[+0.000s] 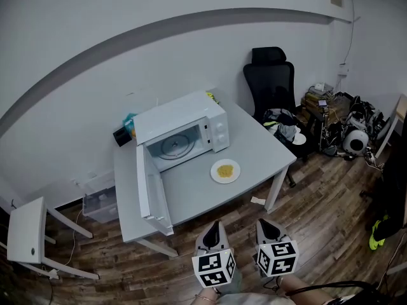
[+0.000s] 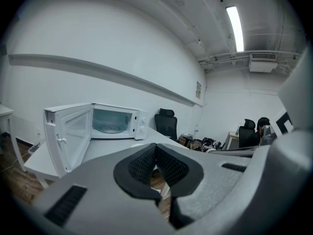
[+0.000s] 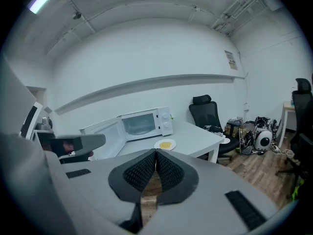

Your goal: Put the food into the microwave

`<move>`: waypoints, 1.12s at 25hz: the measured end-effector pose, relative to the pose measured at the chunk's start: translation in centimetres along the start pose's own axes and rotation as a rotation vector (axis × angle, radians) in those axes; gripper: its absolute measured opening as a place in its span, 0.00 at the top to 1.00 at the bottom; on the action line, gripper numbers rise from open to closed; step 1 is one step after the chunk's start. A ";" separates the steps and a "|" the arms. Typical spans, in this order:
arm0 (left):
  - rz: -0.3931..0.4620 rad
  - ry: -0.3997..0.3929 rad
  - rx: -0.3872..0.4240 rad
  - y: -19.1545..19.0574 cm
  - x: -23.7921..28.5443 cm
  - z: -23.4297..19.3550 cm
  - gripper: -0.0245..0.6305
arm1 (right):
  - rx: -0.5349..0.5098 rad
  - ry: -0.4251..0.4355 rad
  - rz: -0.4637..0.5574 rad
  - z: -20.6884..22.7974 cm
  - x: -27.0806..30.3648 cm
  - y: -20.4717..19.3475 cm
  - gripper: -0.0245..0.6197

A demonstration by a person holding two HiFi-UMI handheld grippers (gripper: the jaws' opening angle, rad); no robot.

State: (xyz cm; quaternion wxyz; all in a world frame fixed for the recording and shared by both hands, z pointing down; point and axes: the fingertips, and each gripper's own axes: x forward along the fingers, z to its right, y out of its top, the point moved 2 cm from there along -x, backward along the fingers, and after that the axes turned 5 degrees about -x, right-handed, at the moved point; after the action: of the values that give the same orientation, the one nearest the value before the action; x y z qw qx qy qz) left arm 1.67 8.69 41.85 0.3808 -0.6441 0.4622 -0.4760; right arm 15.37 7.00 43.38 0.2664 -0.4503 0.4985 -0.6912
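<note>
The microwave (image 1: 184, 129) stands on a grey table (image 1: 254, 145) against the wall, its door (image 1: 152, 192) swung wide open to the left and its turntable bare. Just in front of the microwave, below its control panel, a white plate (image 1: 226, 171) lies flat on the table with the yellow food (image 1: 225, 169) in its middle; the plate is clear of both the microwave and the door. Well in front of the microwave, off the table's near edge and over the wooden floor, the left gripper (image 1: 213, 230) and the right gripper (image 1: 264, 224) hang side by side, both pointing toward it. In the left gripper view the left gripper (image 2: 155, 148) has its jaws pressed together at the tips with nothing between them, and the microwave (image 2: 115, 121) shows ahead, to the left. In the right gripper view the right gripper (image 3: 156, 153) likewise has its pads closed against each other and empty, with the plate (image 3: 165, 144) just above its tips. To the right of the microwave, past the table's end, stands a black chair (image 1: 270, 81). Far left of the microwave is a white chair (image 1: 25, 230), and a clear bin (image 1: 100, 205) sits under the table.
</note>
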 end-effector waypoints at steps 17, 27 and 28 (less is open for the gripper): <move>-0.040 -0.004 0.000 2.8 8.1 -3.1 0.96 | 0.009 0.001 -0.023 1.1 8.2 3.4 0.94; -0.023 -0.010 -0.001 5.5 14.0 -5.0 0.96 | 0.006 0.001 -0.001 2.2 14.1 6.4 0.94; -0.023 -0.011 0.001 5.8 14.5 -5.2 0.96 | 0.006 0.001 -0.001 2.3 14.7 6.6 0.94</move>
State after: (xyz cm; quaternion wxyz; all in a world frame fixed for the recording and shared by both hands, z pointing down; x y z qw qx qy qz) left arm -2.92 -7.12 41.61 0.3784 -0.6516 0.4525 -0.4770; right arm 10.26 -8.42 42.70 0.2671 -0.4497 0.4963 -0.6929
